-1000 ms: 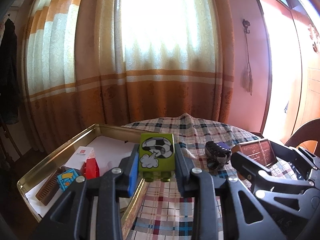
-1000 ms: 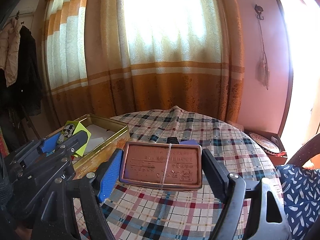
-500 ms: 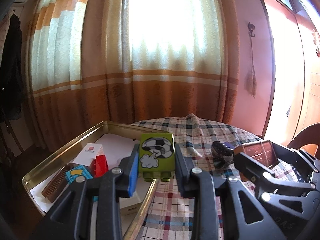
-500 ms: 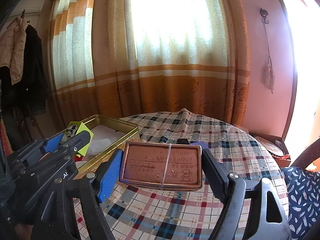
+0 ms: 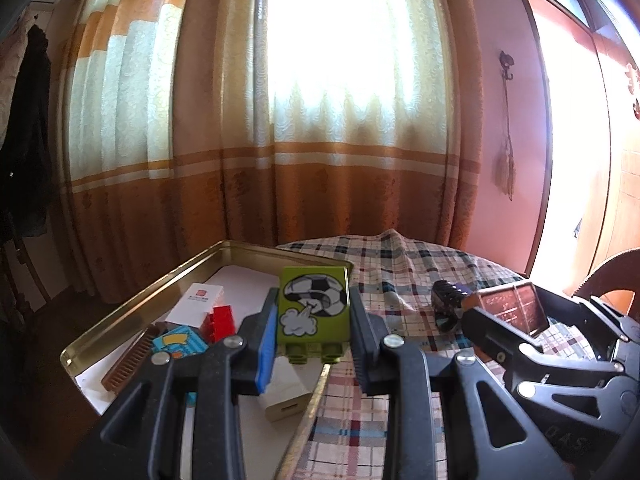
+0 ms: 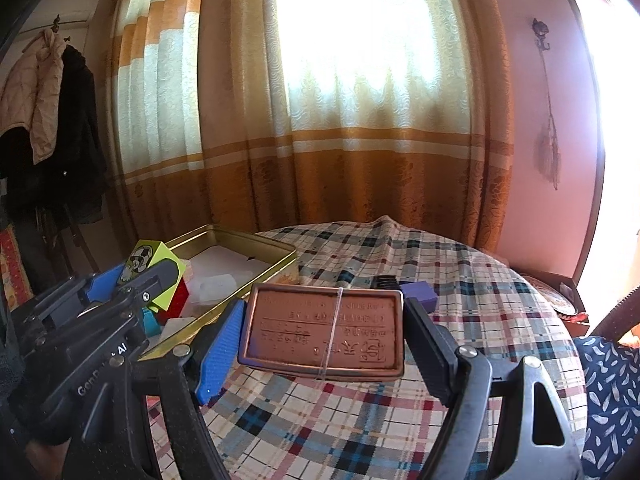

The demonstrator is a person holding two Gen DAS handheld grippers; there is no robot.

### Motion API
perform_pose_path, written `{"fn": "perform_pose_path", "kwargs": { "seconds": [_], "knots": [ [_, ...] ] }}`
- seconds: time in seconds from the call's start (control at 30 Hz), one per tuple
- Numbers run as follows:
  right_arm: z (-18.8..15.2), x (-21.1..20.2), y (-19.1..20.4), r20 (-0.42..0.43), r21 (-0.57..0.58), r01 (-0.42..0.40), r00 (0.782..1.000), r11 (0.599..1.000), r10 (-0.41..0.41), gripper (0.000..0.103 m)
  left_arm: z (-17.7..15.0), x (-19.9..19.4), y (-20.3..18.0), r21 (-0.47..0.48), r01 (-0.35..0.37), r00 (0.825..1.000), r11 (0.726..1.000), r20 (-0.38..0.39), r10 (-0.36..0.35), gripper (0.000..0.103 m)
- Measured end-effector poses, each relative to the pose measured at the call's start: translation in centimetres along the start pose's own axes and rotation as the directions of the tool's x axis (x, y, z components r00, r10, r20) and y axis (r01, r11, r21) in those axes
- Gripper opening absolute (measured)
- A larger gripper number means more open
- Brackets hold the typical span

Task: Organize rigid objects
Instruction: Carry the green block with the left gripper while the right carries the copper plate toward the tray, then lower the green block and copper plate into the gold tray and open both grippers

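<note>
A green football-printed toy brick (image 5: 313,309) was pinched by the left gripper (image 5: 314,334) above the gold tin tray's (image 5: 120,322) right rim. A copper-coloured embossed tin (image 6: 325,330) was clamped in the right gripper (image 6: 322,338) over the checked tablecloth (image 6: 472,280).

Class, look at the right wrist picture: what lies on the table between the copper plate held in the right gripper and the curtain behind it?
In the right wrist view, a black comb-like piece and a purple block lie just behind the copper plate; beyond them only checked tablecloth reaches the curtain.
</note>
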State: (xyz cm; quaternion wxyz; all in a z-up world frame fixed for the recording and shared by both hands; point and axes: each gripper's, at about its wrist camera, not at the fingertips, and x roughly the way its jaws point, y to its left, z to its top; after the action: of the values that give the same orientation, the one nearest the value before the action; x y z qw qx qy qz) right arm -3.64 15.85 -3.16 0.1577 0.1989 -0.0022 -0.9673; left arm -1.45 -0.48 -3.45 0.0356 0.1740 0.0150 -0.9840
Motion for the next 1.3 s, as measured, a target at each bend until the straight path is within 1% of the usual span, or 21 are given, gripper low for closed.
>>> {"fn": "perform_pose_path", "kwargs": {
  "seconds": [0.1, 0.2, 0.3, 0.37, 0.47, 0.53, 0.67, 0.73, 0.87, 0.97, 1.0, 1.03, 1.07, 1.13, 1.2, 1.3],
  "knots": [
    [0.0, 0.1, 0.5, -0.008, -0.003, -0.016, 1.0, 1.0, 0.016, 0.08, 0.4, -0.5, 1.1, -0.024, 0.005, 1.0, 1.0, 0.006, -0.005, 0.03],
    [0.2, 0.4, 1.3, -0.026, -0.003, -0.054, 0.998, 0.999, 0.054, 0.08, 1.2, -1.2, 2.3, -0.032, 0.004, 1.0, 0.999, 0.012, -0.003, 0.03],
    [1.0, 0.6, 2.2, -0.026, 0.009, -0.092, 0.995, 0.996, 0.092, 0.08, 1.9, -1.6, 4.2, -0.036, -0.029, 1.0, 0.999, 0.008, 0.029, 0.03],
    [1.5, 0.9, 3.2, -0.025, 0.0, -0.111, 0.993, 0.994, 0.111, 0.08, 2.2, -1.5, 5.8, -0.041, -0.066, 0.998, 0.997, -0.001, 0.066, 0.03],
    [2.4, 1.8, 5.2, -0.047, -0.018, -0.16, 0.986, 0.987, 0.159, 0.08, 2.3, -0.9, 8.5, -0.06, -0.121, 0.992, 0.991, -0.029, 0.119, 0.03],
    [2.7, 2.7, 7.1, -0.075, -0.048, -0.194, 0.979, 0.98, 0.19, 0.08, 2.3, -0.2, 10.3, -0.073, -0.154, 0.987, 0.985, -0.058, 0.15, 0.03],
    [2.4, 4.4, 9.8, -0.124, -0.097, -0.235, 0.967, 0.967, 0.222, 0.08, 1.8, 1.3, 12.5, -0.081, -0.194, 0.976, 0.978, -0.116, 0.184, 0.03],
    [2.2, 5.4, 11.0, -0.158, -0.108, -0.263, 0.957, 0.959, 0.245, 0.08, 1.5, 1.9, 13.5, -0.095, -0.214, 0.97, 0.972, -0.135, 0.2, 0.03],
    [1.4, 6.9, 12.5, -0.219, -0.128, -0.301, 0.938, 0.945, 0.269, 0.08, 1.1, 2.6, 14.4, -0.104, -0.22, 0.966, 0.97, -0.164, 0.202, 0.03],
    [0.7, 7.7, 13.3, -0.276, -0.124, -0.345, 0.913, 0.931, 0.301, 0.08, 0.9, 3.0, 14.3, -0.103, -0.229, 0.961, 0.968, -0.18, 0.209, 0.031],
    [0.5, 7.8, 13.4, -0.28, -0.126, -0.345, 0.912, 0.93, 0.3, 0.081, 1.0, 3.2, 14.3, -0.102, -0.231, 0.96, 0.967, -0.183, 0.21, 0.034],
    [0.4, 7.7, 13.4, -0.28, -0.127, -0.349, 0.911, 0.928, 0.304, 0.085, 0.9, 3.2, 14.3, -0.103, -0.233, 0.959, 0.967, -0.186, 0.212, 0.042],
    [0.4, 7.6, 13.4, -0.28, -0.125, -0.361, 0.906, 0.924, 0.316, 0.089, 1.0, 3.2, 14.3, -0.105, -0.236, 0.959, 0.966, -0.185, 0.214, 0.046],
    [0.5, 6.9, 13.1, -0.267, -0.128, -0.372, 0.906, 0.919, 0.33, 0.09, 1.1, 2.9, 14.3, -0.114, -0.25, 0.958, 0.962, -0.174, 0.229, 0.068],
    [0.6, 5.8, 12.4, -0.246, -0.151, -0.36, 0.916, 0.921, 0.318, 0.09, 1.4, 2.4, 14.3, -0.122, -0.256, 0.958, 0.959, -0.166, 0.235, 0.076],
    [0.6, 4.5, 10.5, -0.224, -0.177, -0.329, 0.931, 0.928, 0.287, 0.09, 1.7, 1.9, 13.8, -0.129, -0.248, 0.961, 0.96, -0.158, 0.227, 0.081]
  ]
}}
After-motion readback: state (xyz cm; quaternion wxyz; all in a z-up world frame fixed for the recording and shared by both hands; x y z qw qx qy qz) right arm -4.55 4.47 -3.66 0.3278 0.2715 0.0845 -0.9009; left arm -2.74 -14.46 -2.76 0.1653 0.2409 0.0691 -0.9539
